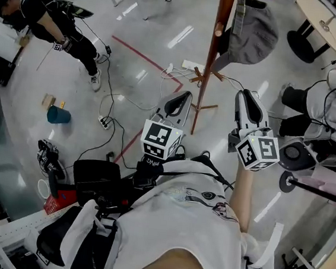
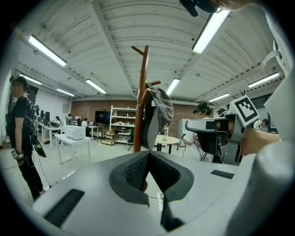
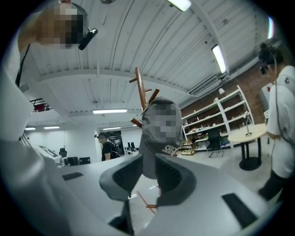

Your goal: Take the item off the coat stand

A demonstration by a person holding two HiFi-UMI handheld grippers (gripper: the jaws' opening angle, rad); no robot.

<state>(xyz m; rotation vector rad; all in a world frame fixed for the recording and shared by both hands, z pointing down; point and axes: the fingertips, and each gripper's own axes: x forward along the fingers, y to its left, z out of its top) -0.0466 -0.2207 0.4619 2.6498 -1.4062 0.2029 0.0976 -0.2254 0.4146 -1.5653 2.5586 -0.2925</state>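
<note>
A grey cap (image 1: 254,31) hangs high on the brown wooden coat stand (image 1: 214,52). Both grippers are raised toward it from below. My right gripper (image 1: 244,95) points at the cap (image 3: 159,138), its jaws a narrow gap apart, and the cap's lower edge shows through that gap (image 3: 147,159). In the left gripper view the right gripper (image 2: 190,125) stands a little short of the cap (image 2: 161,108), not touching it. My left gripper (image 1: 186,96) is aimed at the stand's pole (image 2: 142,101); its pads meet at the tip (image 2: 148,155) with nothing between them.
The stand's feet (image 1: 203,108) spread on the glossy floor among cables and a power strip (image 1: 105,121). A person in black (image 1: 54,20) stands at far left, another person (image 1: 332,106) sits at right. A round table (image 1: 323,22) is beyond the stand.
</note>
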